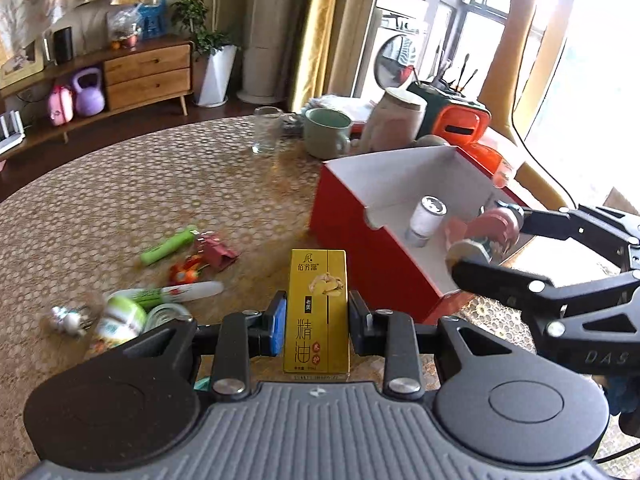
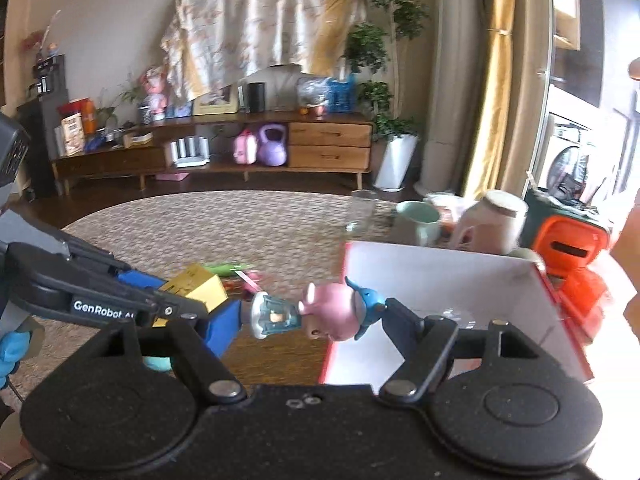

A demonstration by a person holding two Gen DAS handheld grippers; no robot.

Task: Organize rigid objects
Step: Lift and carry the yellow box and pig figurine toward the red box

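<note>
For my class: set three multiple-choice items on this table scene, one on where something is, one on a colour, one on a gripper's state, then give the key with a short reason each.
1. Where is the white shaker?
A. Inside the red box
B. Beside the glass
C. Between gripper pads

2. What colour is the carton in the left gripper?
A. Green
B. Gold
C. Purple

3. What state is the right gripper in?
A. Open and empty
B. Shut on the pig toy
C. Shut on a mug

Key:
1 A, the shaker stands on the box's white floor.
2 B, the carton is gold with dark print.
3 B, the toy sits clamped between both pads, clear of the table.
</note>
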